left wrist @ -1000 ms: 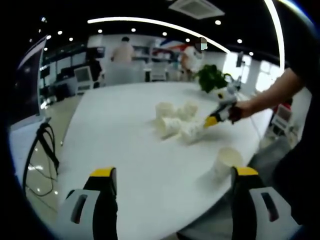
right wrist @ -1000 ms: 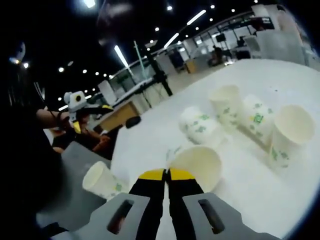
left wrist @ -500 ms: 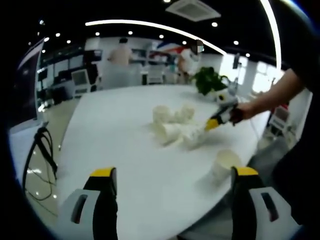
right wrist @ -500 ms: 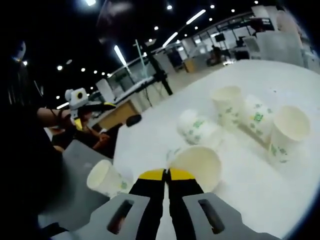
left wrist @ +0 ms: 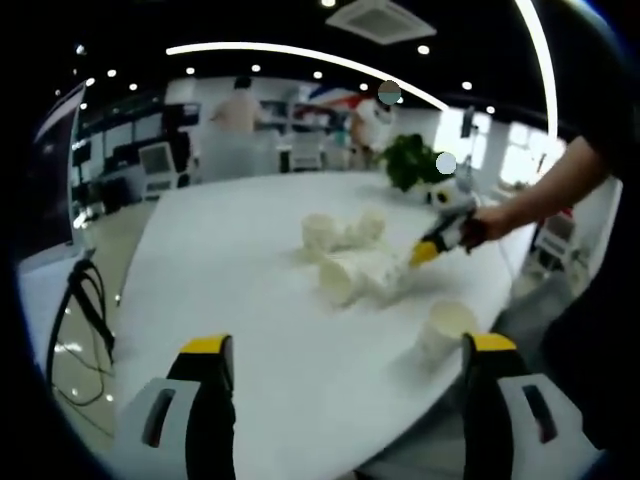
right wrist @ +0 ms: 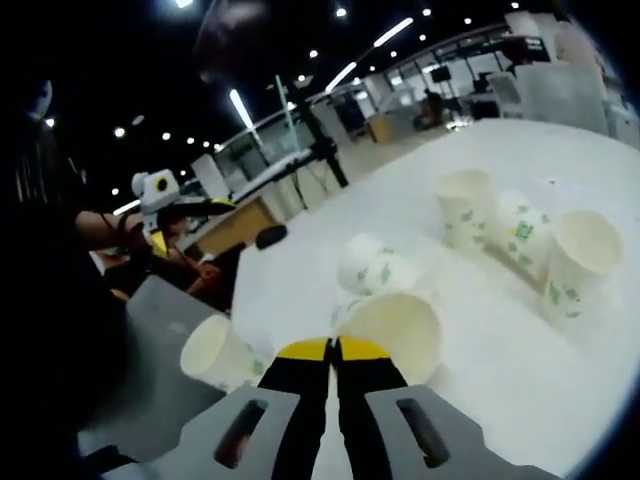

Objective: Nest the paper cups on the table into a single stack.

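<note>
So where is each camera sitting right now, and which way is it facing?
Left gripper view: rides the left gripper, held low at the table edge with jaws wide apart, looking across at the cup cluster; the person's forearm and right gripper enter from the right.
Right gripper view: rides the right gripper, jaws shut on a paper cup, facing back over the table.
Shared: table, cluster, the lone cup at the edge.

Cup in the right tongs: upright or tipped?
Tipped. The paper cup in the right tongs shows its open mouth sideways; its rim is pinched between shut jaws.
</note>
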Motion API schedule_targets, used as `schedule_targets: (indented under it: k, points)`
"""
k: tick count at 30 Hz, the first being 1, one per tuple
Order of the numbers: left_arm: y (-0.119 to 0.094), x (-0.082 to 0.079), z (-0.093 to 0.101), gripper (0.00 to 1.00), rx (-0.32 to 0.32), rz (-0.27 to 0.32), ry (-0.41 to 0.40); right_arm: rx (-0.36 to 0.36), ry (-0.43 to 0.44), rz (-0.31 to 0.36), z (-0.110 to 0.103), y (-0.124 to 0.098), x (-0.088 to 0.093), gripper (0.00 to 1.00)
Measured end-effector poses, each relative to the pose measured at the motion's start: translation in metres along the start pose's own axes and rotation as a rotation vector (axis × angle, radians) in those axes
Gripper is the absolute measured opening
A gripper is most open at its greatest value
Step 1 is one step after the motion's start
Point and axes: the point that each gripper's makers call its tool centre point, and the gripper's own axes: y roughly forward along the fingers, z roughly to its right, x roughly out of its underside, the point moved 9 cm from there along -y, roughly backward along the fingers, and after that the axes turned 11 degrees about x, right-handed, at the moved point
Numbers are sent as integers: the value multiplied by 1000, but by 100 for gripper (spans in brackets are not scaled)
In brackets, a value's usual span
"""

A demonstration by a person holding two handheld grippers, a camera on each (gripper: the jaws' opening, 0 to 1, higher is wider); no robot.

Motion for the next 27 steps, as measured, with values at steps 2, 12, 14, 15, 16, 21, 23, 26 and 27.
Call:
schedule_targets:
  k: [2, 12, 14, 15, 16, 21, 23, 26, 27]
  points:
    - [0, 0, 0, 93, 0, 0, 1, -1, -2, 0, -1, 0, 0, 0]
    - [2, 1, 1, 93, 3, -1, 1, 3, 3, -4, -2, -4, 3, 0]
    - [2, 1, 2, 93, 5, 1, 1, 2, 4, -5, -3, -4, 3, 0]
    - [3, 1, 2, 93, 6, 0, 1, 6, 0, -7, -3, -5, 3, 0]
    - [3, 2, 2, 93, 6, 0, 1, 8, -3, -7, -3, -6, 3, 0]
    - [5, 3, 2, 93, 4, 9, -2, 9, -5, -3, -5, -11, 3, 0]
    - [6, 4, 3, 93, 7, 8, -2, 11, -6, -5, -6, -13, 3, 0]
    - [7, 5, 3, 93, 8, 12, -6, 18, -4, -7, -9, -19, 2, 0]
    - [7, 6, 3, 93, 8, 15, -9, 21, -6, -5, -10, -21, 0, 0]
